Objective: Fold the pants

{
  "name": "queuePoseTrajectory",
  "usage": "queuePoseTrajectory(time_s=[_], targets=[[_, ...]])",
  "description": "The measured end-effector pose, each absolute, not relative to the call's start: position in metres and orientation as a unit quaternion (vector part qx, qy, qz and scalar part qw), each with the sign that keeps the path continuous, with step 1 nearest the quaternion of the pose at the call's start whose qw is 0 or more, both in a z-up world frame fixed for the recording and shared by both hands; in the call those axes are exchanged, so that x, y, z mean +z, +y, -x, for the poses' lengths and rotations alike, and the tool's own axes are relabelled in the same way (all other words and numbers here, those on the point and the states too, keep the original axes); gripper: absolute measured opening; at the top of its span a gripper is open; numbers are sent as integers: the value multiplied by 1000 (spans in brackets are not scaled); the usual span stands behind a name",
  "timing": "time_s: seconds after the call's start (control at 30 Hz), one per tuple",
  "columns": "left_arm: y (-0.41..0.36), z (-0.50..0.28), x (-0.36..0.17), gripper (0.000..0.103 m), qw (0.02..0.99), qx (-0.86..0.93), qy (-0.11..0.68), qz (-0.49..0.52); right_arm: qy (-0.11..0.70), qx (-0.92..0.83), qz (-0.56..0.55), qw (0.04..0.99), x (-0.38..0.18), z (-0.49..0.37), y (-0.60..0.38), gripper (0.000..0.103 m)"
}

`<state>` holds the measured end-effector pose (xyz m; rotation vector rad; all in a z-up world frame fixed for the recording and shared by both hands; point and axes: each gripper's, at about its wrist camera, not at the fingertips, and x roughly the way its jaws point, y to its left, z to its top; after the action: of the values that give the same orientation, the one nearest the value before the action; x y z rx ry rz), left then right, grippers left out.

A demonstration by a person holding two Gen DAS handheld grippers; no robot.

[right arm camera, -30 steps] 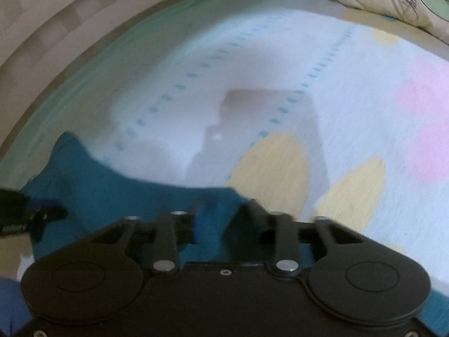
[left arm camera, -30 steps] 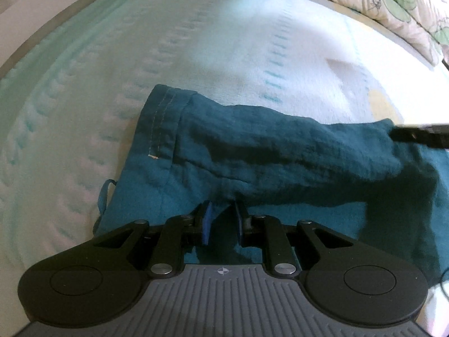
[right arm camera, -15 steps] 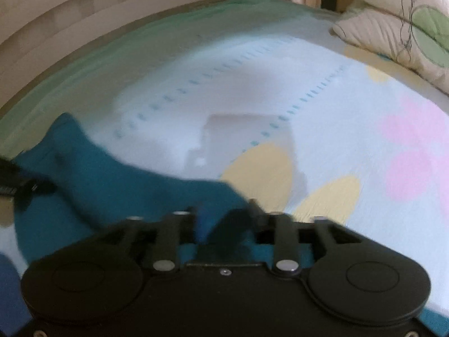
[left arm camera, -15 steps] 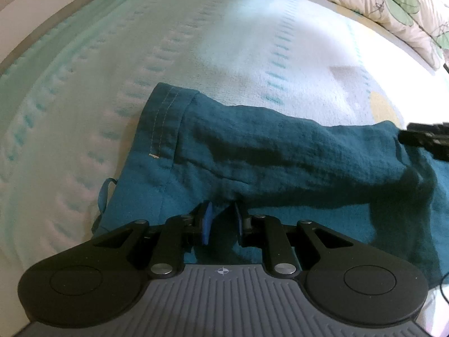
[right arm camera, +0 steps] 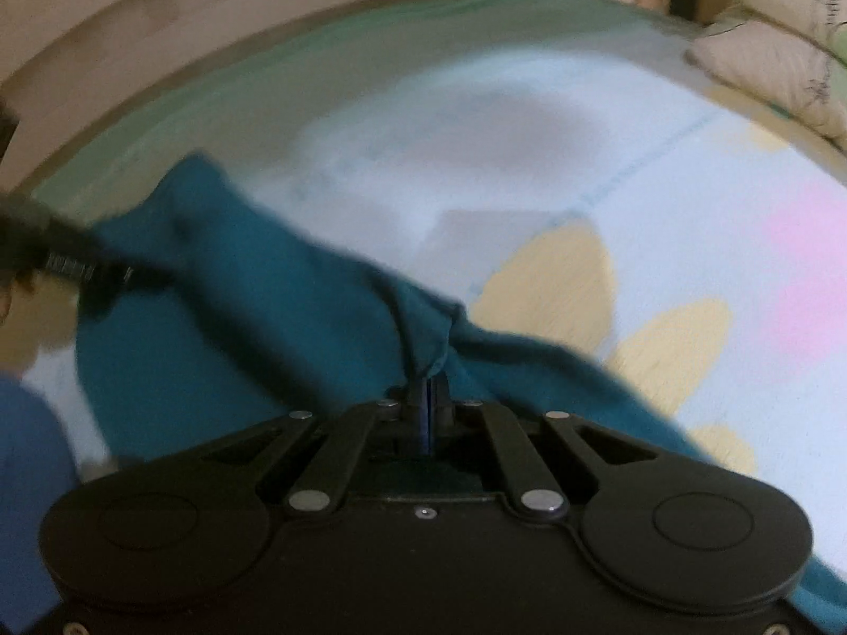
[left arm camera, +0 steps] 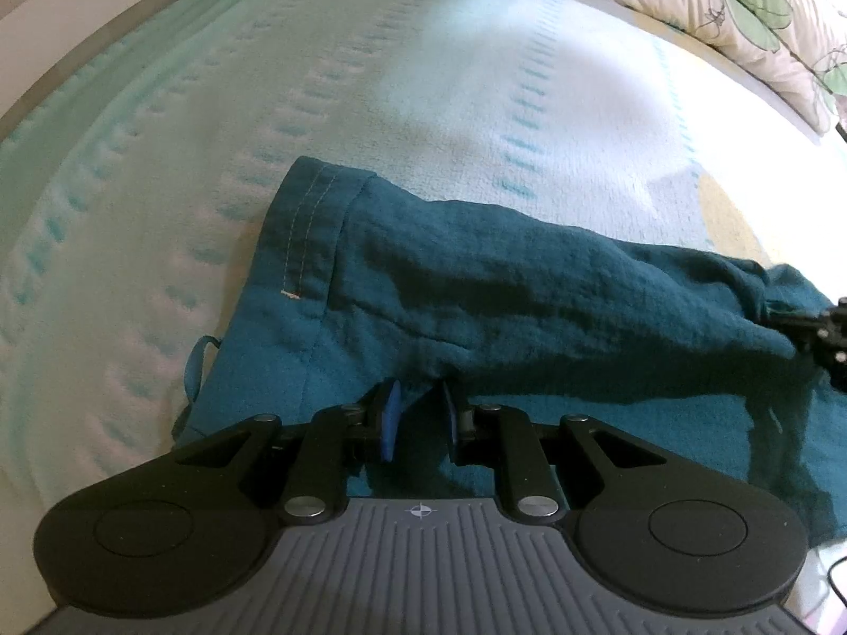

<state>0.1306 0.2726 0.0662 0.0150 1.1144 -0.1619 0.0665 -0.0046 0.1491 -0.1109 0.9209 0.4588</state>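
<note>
Fleecy pastel bedspread (left arm camera: pixel 476 79) under everything, mint stripes on the far left, yellow and pink flower shapes off to the right. Floral pillow (left arm camera: pixel 741 16) up in the far right corner. No boxes, baskets or drawers anywhere in view, so nothing to report on containers.

Teal pants (left arm camera: pixel 529 291) spread across the near half of the bed, one stitched hem (left arm camera: pixel 312 222) flipped over at the far left, a raised ridge of cloth running rightward. Little loop (left arm camera: pixel 198 365) poking out at the near left edge.

Left gripper (left arm camera: pixel 418 423) pinching a fold of teal cloth near the middle, blue pads (left arm camera: pixel 390 426) only a bit apart with fabric bunched between them (thick fold, by the look of it). Right gripper (right arm camera: pixel 427 397) clamped tight on a pulled-up peak of the same cloth at the right end, jaws basically touching with a thin pleat caught in between. Right view quite blurry.

Best guess at the step: carrying the gathered edge over for a fold. To do it well: both ends kept level, cloth held taut between the two grips so the ridge flattens, then laid down edge on edge, hem lined up before letting go. Worth smoothing that wrinkled middle first.
</note>
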Motion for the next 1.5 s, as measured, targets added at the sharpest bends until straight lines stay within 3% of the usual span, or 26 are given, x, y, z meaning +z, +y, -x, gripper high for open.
queuePoseTrajectory(time_s=[0.4, 0.43, 0.5, 0.53, 0.73, 0.8, 0.87, 1.1, 1.13, 1.2, 1.23, 1.5], targets=[[273, -131, 66, 19, 846, -77, 528, -6, 447, 196, 13, 873, 148, -100, -11, 17], [273, -131, 66, 19, 846, -77, 528, -6, 441, 188, 17, 877, 149, -100, -11, 24], [273, -131, 66, 19, 846, -77, 527, -5, 437, 176, 26, 882, 149, -103, -10, 50], [273, -131, 66, 19, 846, -77, 527, -4, 440, 177, 24, 880, 147, -107, -10, 51], [274, -130, 66, 19, 847, -77, 526, 0, 458, 201, -28, 865, 142, -124, -17, 47], [275, -130, 66, 19, 847, -78, 526, 1, 462, 217, -66, 858, 143, -127, -22, 8], [275, -130, 66, 19, 847, -79, 525, 2, 451, 209, -65, 866, 146, -128, -22, 7], [281, -130, 65, 19, 848, -88, 523, 15, 456, 156, -64, 874, 136, -155, -20, 7], [281, -130, 65, 19, 847, -89, 523, 16, 452, 152, -63, 877, 139, -154, -20, 11], [281, -131, 66, 19, 847, -90, 524, 15, 444, 133, -76, 883, 150, -149, -24, 40], [281, -131, 67, 19, 846, -91, 526, 14, 435, 117, -82, 889, 156, -144, -30, 43], [255, -132, 111, 18, 849, -98, 517, 40, 441, 91, -123, 884, 195, -64, -74, 43]])
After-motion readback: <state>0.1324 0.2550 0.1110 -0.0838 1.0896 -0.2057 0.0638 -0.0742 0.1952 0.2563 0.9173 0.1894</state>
